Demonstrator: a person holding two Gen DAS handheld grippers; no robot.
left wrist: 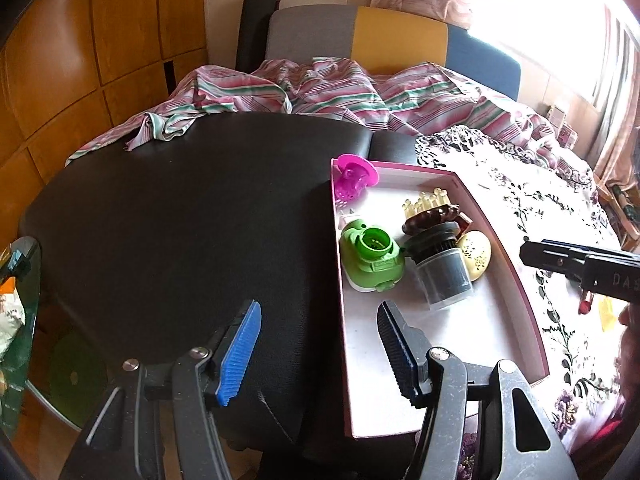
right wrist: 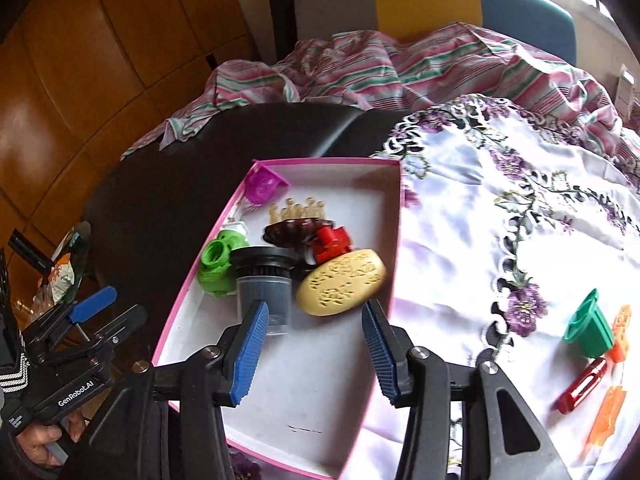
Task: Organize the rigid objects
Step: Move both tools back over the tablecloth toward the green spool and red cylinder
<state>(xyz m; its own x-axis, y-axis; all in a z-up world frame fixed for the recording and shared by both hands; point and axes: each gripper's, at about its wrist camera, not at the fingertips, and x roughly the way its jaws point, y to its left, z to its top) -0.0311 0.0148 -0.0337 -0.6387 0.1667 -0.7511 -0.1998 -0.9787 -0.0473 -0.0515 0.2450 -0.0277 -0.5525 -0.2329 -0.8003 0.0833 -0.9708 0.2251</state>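
A shallow pink-rimmed box (right wrist: 396, 216) sits where a black padded surface (left wrist: 180, 208) meets a white cloth with purple flowers (right wrist: 500, 208). Inside it, crowded toward the far end, lie a magenta strainer cup (right wrist: 262, 186) at 11 o'clock, a green plastic piece (right wrist: 218, 266), a black-capped clear jar (right wrist: 264, 280), a dark brown scalloped dish (right wrist: 294, 232), a red block (right wrist: 332, 242) and a gold oval case (right wrist: 342, 282) at 3 o'clock of the jar. The near half of the box floor is bare white.

On the flowered cloth, at 3 o'clock of the box and well apart from it, rest a green funnel-shaped cup (right wrist: 590, 330), a red clip (right wrist: 582, 384) and orange pieces (right wrist: 612, 404).

The right gripper (right wrist: 314, 354) hovers over the near part of the box, jaws spread, holding nothing. The left gripper (left wrist: 318, 354) hangs over the box's left rim, jaws also spread and empty.

Behind lie a rumpled pink-striped sheet (left wrist: 320, 88), a grey, yellow and blue headboard (left wrist: 396, 36), and wood panelling (left wrist: 80, 60) at left.
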